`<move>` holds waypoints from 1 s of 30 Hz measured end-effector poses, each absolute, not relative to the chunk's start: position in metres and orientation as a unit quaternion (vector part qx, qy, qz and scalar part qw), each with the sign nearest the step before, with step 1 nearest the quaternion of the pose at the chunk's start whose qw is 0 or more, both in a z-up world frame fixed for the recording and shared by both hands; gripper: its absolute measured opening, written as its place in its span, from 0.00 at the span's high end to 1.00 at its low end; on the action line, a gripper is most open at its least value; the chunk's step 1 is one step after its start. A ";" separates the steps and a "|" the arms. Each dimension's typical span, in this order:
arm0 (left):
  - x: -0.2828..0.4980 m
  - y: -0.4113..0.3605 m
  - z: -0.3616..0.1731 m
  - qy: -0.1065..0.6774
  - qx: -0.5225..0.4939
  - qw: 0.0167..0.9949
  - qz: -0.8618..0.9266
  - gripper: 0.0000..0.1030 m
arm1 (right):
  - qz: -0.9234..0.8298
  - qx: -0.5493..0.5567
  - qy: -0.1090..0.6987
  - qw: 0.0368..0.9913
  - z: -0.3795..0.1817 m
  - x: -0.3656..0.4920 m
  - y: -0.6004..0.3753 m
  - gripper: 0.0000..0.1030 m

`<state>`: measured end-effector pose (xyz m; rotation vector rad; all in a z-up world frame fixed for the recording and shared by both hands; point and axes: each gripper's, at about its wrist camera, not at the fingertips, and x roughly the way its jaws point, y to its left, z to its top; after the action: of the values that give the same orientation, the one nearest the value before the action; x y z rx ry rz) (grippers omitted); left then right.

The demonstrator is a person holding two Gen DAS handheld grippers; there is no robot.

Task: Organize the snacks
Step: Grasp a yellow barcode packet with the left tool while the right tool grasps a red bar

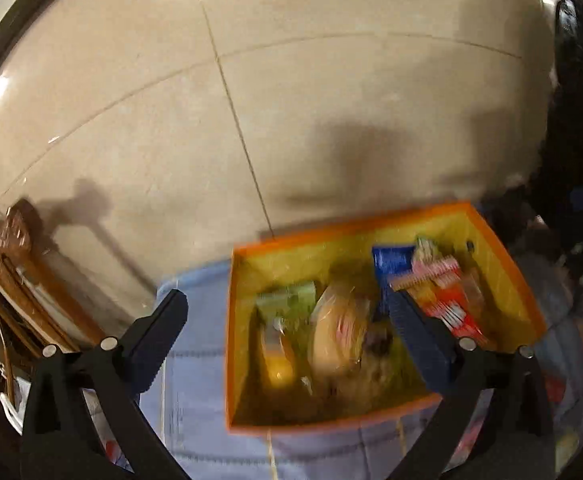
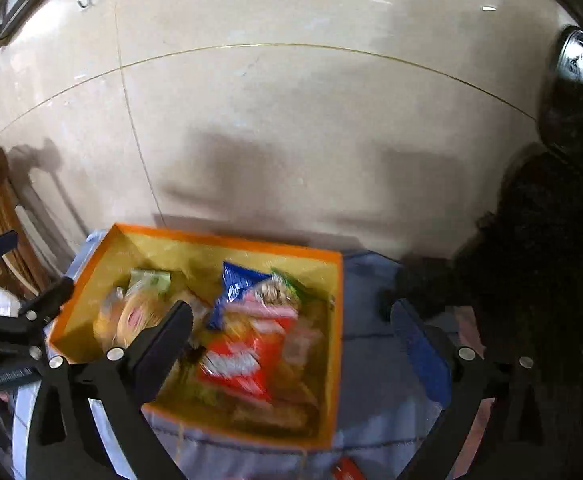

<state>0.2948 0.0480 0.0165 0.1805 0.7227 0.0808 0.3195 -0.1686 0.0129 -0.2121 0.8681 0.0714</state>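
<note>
An orange box (image 1: 351, 226) with yellow inner walls stands on a light blue cloth (image 1: 195, 400). Inside lie a green packet (image 1: 291, 300), a clear bag of buns (image 1: 343, 332), a blue packet (image 1: 391, 260) and a red-and-white packet (image 1: 447, 296). My left gripper (image 1: 287, 300) hovers open above the box's left half, nothing between its fingers. In the right wrist view the same box (image 2: 231, 240) holds the buns (image 2: 139, 316), the blue packet (image 2: 235, 284) and the red packet (image 2: 239, 360). My right gripper (image 2: 291, 310) is open and empty over the box's right side. The left gripper (image 2: 31, 264) shows at the left edge.
A beige tiled wall (image 1: 331, 100) rises right behind the box. Wooden frames (image 1: 15, 280) lean at the left. A dark mass (image 2: 551, 260) and a shiny round metal thing (image 2: 579, 56) fill the right. A small red packet (image 2: 347, 470) lies on the cloth in front of the box.
</note>
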 end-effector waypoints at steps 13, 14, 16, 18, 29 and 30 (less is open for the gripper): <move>0.053 0.003 -0.148 0.468 0.165 0.863 -0.092 0.04 | 0.016 -0.197 0.544 0.816 -0.123 0.199 -0.282 0.04; 0.048 -0.002 -0.157 0.474 0.171 0.859 -0.089 0.04 | 0.011 -0.195 0.546 0.815 -0.129 0.201 -0.287 0.04; 0.045 -0.009 -0.174 0.488 0.175 0.851 -0.084 0.04 | 0.020 -0.188 0.552 0.812 -0.142 0.206 -0.291 0.04; 0.045 -0.012 -0.183 0.489 0.175 0.852 -0.073 0.04 | 0.018 -0.203 0.559 0.804 -0.158 0.210 -0.291 0.04; 0.065 0.024 -0.214 0.520 0.025 0.853 -0.041 0.23 | 0.023 -0.105 0.577 0.809 -0.164 0.191 -0.295 0.74; 0.065 0.024 -0.211 0.519 0.038 0.853 -0.040 0.30 | 0.016 -0.090 0.580 0.809 -0.162 0.189 -0.295 0.77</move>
<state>0.0648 0.0241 -0.2111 0.0801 1.0910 -0.0844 0.1887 -0.2953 -0.1615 -0.1928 1.2399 0.0340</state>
